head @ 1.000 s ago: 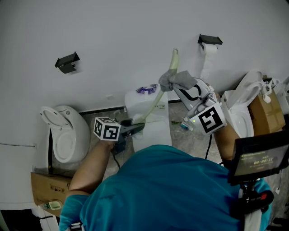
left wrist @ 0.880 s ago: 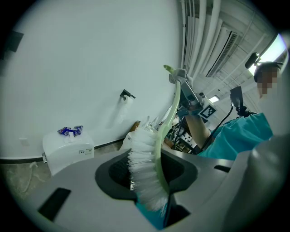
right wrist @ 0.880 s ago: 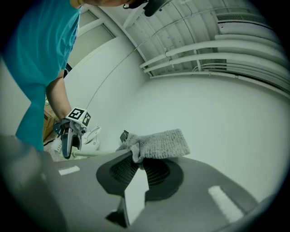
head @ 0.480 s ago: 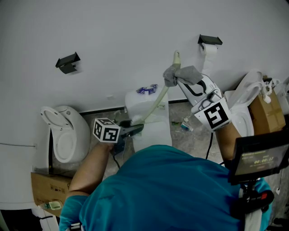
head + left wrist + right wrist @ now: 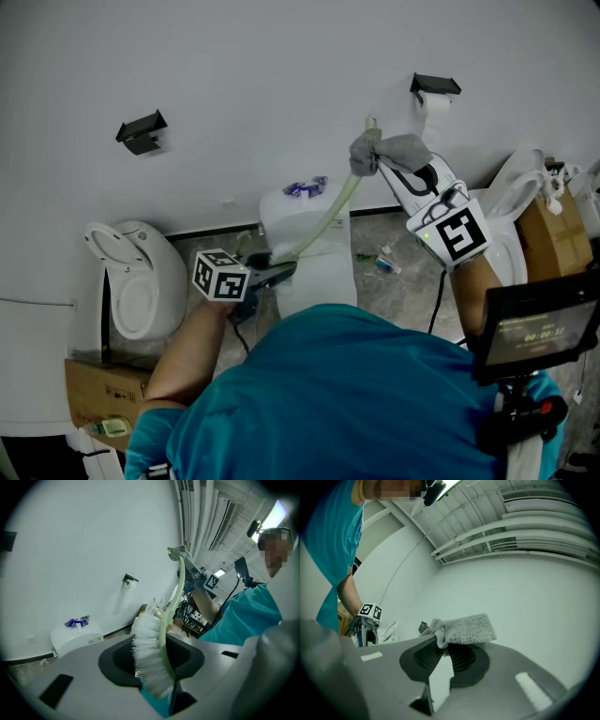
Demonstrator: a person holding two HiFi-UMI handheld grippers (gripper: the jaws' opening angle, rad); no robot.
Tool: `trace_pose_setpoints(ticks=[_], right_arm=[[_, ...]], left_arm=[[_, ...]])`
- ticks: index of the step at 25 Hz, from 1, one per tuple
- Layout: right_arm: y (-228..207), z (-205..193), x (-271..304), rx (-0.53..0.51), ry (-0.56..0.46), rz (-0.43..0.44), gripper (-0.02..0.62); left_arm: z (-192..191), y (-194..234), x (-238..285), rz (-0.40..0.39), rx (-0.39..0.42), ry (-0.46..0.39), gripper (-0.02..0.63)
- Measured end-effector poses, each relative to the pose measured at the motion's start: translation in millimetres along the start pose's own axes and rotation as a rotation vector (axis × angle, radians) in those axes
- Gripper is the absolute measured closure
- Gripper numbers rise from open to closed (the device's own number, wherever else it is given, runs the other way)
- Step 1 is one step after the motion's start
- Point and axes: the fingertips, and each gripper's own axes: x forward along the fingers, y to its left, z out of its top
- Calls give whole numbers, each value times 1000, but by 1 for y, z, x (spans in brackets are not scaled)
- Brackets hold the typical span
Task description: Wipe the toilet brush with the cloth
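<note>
The toilet brush has a pale green handle (image 5: 333, 211) and white bristles (image 5: 149, 656). My left gripper (image 5: 279, 271) is shut on the brush's head end, bristles between its jaws (image 5: 154, 667). The handle slants up and right toward the wall. A grey cloth (image 5: 392, 150) is bunched around the handle just below its tip (image 5: 371, 122), with my right gripper (image 5: 380, 164) shut on it. In the right gripper view the cloth (image 5: 464, 629) sticks out past the gripper (image 5: 443, 644), and the handle is hidden behind it.
Below the brush stands a white toilet tank (image 5: 309, 225) with a blue packet (image 5: 306, 187) on it. Toilets stand at left (image 5: 136, 291) and right (image 5: 511, 216). A paper roll holder (image 5: 434, 86) and a black bracket (image 5: 141, 129) hang on the wall. Cardboard boxes (image 5: 98, 394) lie low left.
My right gripper has slid the cloth up and right along the handle, almost to its tip. The left gripper and brush head have stayed put.
</note>
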Motion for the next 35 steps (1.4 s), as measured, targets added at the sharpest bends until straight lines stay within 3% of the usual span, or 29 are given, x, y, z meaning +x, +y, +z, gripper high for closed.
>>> trace_pose_setpoints(ticks=[14,27,31,35], right_arm=[[-35,-5,-11,81,34,-64,560],[-59,2,-5,105,-11,-69,560],[-68,17,-11,98,-39,-101,560],[-29,14,-5,100,-11,-28,560]], left_arm=[[-9,0,-4,30,76,36,454],[-16,-4,-9,32,83,35,454],[-24,20,-14,150,34,66,454],[-27,47,-23,307,14,111,454]])
